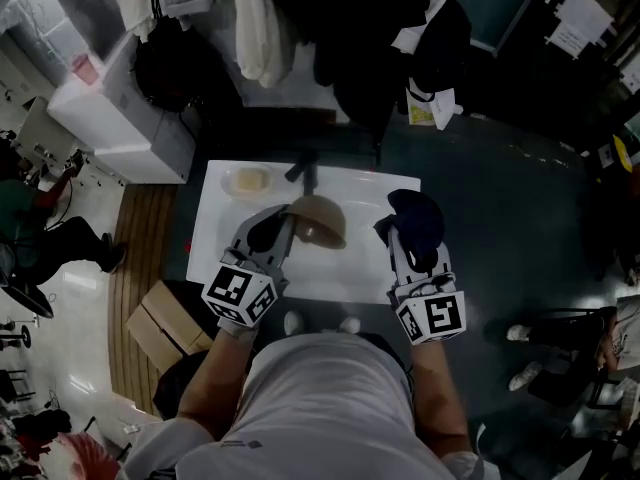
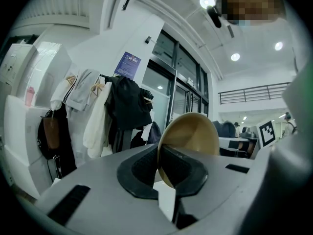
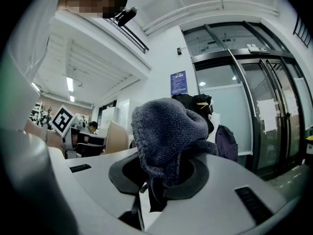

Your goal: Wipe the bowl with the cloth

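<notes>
well, left gripper (image 1: 284, 230) clamps the bowl's (image 1: 322, 220) rim, right gripper (image 1: 399, 236) the cloth (image 1: 418, 215).

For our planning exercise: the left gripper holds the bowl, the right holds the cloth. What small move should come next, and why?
Probably swing the right gripper leftward until the cloth touches the bowl. The left gripper is shut on the bowl's rim, the right on the bunched cloth, and a gap separates them above the white table.

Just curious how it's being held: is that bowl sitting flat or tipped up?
Tipped up. The left gripper pinches the bowl by its rim between its jaws, so it stands on edge.
</notes>
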A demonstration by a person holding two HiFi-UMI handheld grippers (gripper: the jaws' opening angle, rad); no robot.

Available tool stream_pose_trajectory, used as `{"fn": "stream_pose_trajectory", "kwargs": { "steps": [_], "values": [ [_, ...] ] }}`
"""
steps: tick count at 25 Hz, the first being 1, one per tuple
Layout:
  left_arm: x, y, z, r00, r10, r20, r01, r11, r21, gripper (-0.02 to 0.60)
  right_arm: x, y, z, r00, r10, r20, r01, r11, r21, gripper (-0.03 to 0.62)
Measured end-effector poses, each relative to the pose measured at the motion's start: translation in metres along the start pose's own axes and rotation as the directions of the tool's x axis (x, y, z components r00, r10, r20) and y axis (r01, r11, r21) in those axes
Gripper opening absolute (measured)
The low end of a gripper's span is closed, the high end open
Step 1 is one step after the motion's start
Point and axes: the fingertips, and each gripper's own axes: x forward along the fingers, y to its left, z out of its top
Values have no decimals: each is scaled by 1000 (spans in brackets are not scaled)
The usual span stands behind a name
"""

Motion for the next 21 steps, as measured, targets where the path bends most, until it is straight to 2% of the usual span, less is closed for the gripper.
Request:
{"fn": "stream_pose_trajectory", "kwargs": {
  "steps": [21],
  "values": [
    [-10, 0, -14, 999, 0, -32, -1, 1000, -27, 18, -5, 5, -14, 1000, -12, -24, 14, 998, 56, 80]
  ]
}}
